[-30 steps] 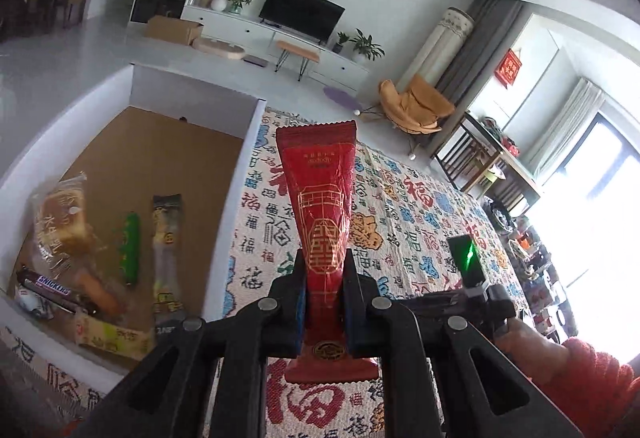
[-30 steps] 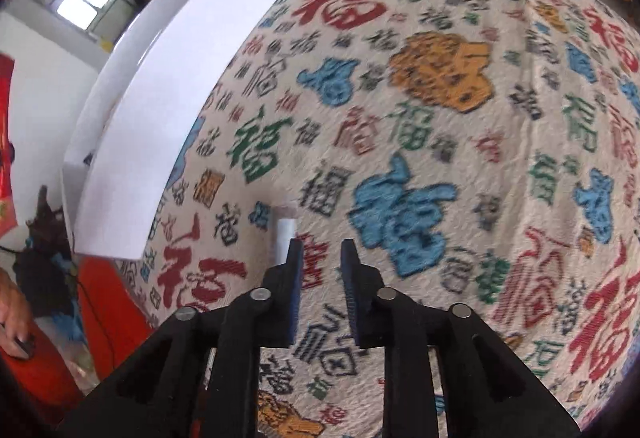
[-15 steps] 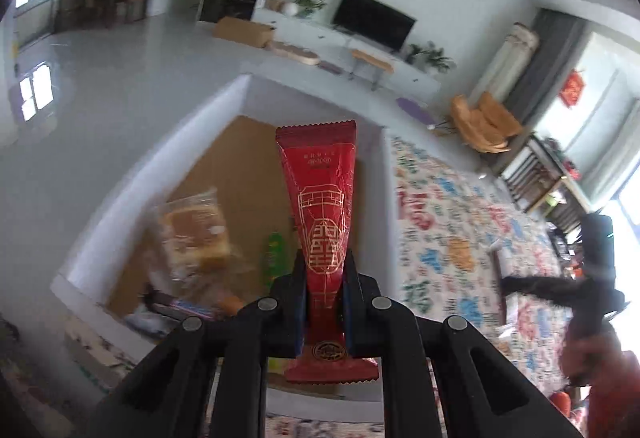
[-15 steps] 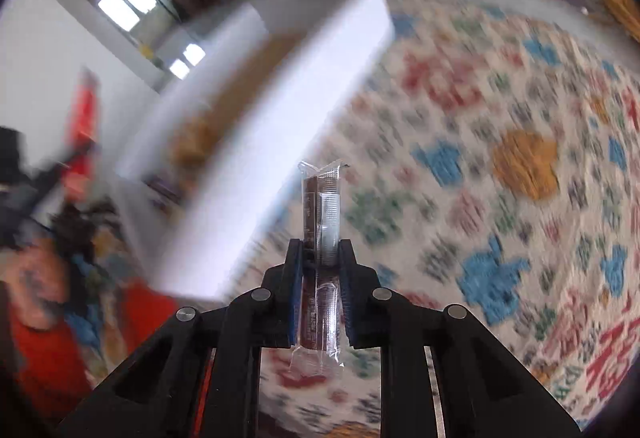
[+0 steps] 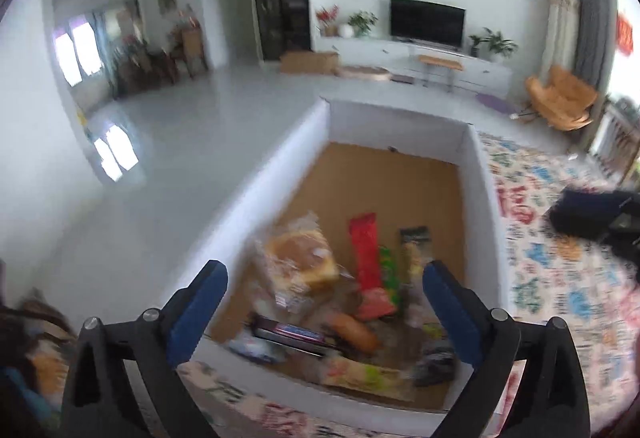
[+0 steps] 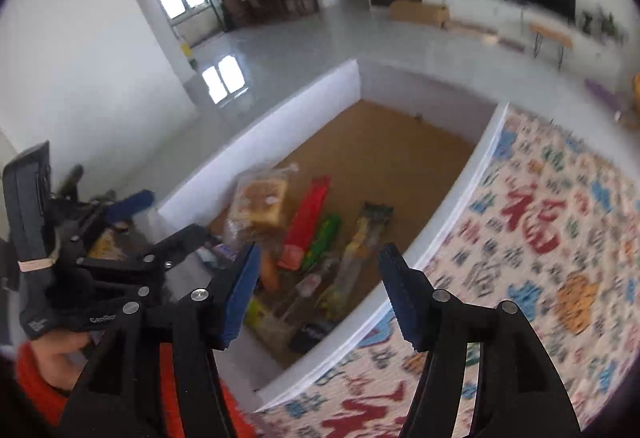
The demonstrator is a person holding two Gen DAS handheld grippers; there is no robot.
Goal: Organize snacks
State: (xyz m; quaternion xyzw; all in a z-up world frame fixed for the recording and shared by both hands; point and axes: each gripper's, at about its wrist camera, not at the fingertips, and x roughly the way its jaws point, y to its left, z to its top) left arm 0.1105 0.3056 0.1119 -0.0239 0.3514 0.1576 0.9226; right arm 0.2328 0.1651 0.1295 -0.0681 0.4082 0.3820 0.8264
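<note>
Your left gripper point(image 5: 324, 286) and right gripper point(image 6: 318, 270) both hover over the white box point(image 5: 478, 174), jaws opening, nothing between them. Red snack packet point(image 5: 366, 250) lies inside the box beside the bread point(image 5: 302, 258).

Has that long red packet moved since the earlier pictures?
Yes. The red packet has left the opening left gripper and now lies inside the white box.

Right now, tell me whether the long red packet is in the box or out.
In: the red packet lies on the box floor among other snacks, touching neither gripper.
</note>
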